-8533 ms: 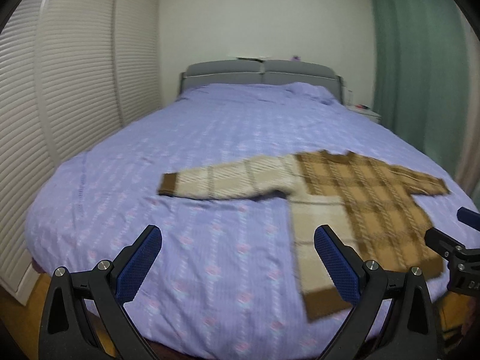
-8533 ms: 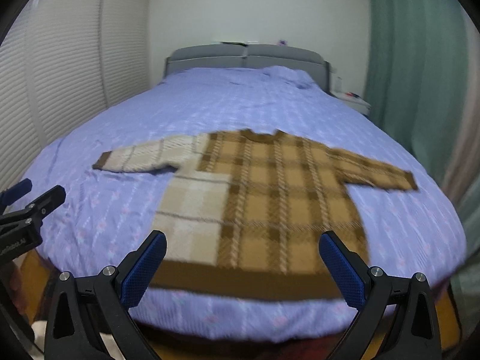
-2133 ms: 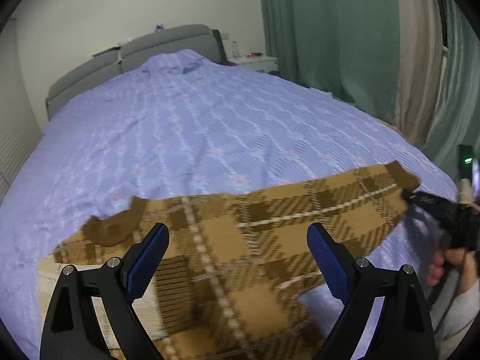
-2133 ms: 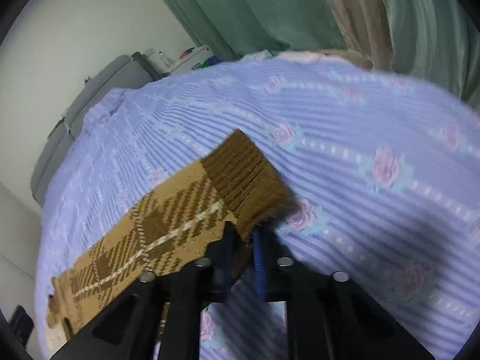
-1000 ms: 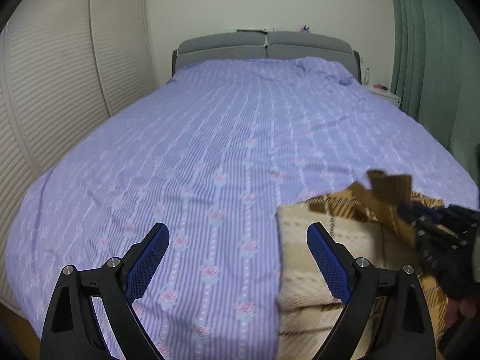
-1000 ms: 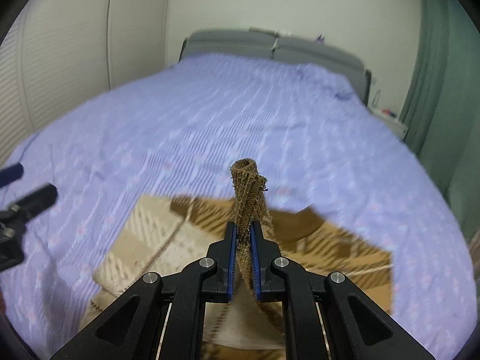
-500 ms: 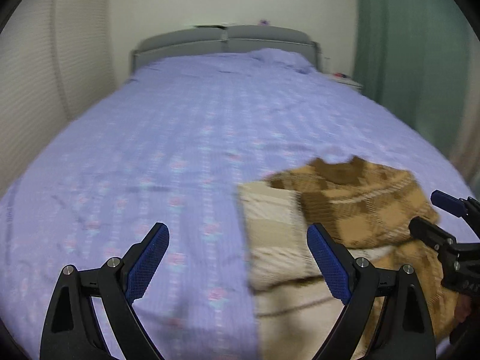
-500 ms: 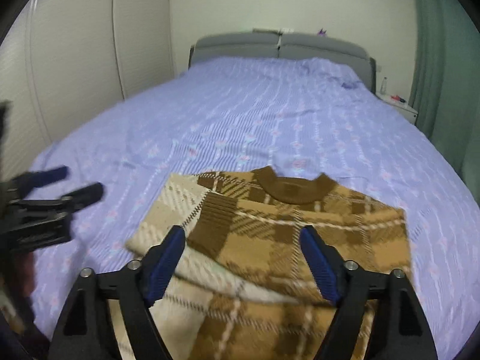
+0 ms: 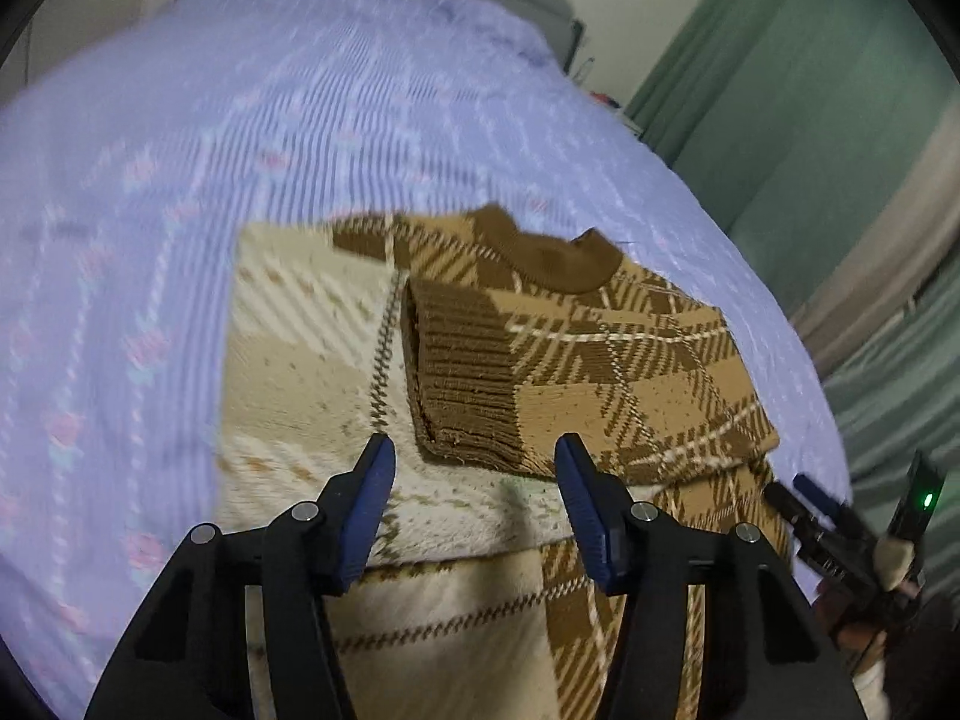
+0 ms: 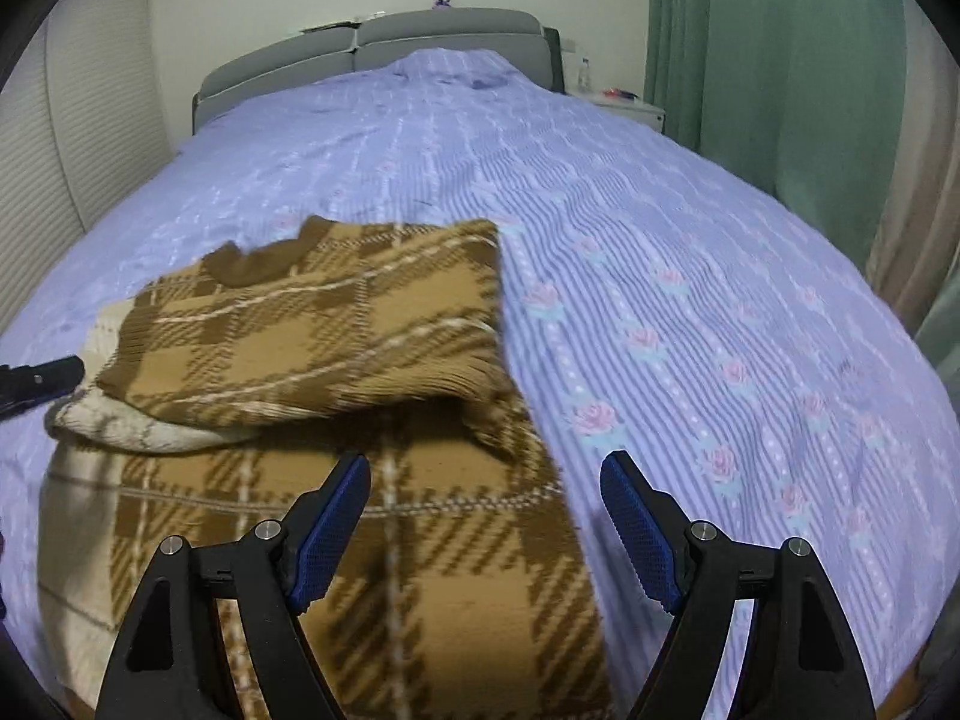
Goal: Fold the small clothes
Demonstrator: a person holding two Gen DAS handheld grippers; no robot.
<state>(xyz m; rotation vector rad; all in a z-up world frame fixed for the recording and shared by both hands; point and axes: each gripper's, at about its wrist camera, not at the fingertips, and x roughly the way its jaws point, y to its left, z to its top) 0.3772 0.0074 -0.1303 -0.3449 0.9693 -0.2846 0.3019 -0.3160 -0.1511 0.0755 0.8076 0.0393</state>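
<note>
Sleeve now folded across sweater (image 9: 630, 354) on bed (image 10: 690, 252), left gripper (image 9: 474, 504) narrowing, right gripper (image 10: 486, 522) open, both empty

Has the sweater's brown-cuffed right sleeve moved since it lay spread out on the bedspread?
Yes. The sleeve now lies folded inward across the sweater body, below the collar, no longer stretched toward the green curtain.

Open bedspread (image 10: 690, 252) right — sweater (image 10: 336, 324) left

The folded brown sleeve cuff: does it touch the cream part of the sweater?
Touching. The left wrist view shows the cuff lying flat on the cream half.
</note>
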